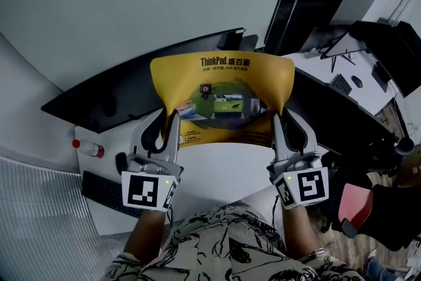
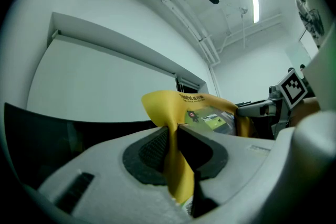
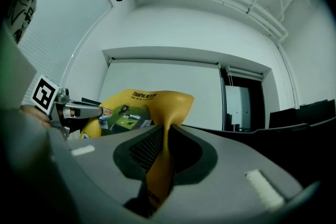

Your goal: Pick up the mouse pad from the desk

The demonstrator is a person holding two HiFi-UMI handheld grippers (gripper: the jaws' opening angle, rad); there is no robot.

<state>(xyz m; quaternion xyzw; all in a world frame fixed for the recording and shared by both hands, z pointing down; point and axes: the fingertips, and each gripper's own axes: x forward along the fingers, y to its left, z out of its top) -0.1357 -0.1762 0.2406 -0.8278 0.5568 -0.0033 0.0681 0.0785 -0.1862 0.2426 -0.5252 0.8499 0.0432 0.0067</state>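
The yellow mouse pad (image 1: 222,76) with black print and a picture in its middle hangs in the air above the white desk (image 1: 223,171), stretched between both grippers. My left gripper (image 1: 172,116) is shut on the pad's left edge, my right gripper (image 1: 275,116) on its right edge. In the left gripper view the yellow sheet (image 2: 176,162) is pinched between the dark pads, and the right gripper (image 2: 262,110) shows beyond it. In the right gripper view the pad (image 3: 160,165) is clamped the same way, with the left gripper (image 3: 73,110) at the left.
A black keyboard (image 1: 105,193) lies at the desk's left, with a red-capped bottle (image 1: 89,149) behind it. A dark monitor (image 1: 131,95) stands behind the pad. Another desk (image 1: 348,76) with a keyboard and mouse is at the right, and a pink object (image 1: 355,203) at the lower right.
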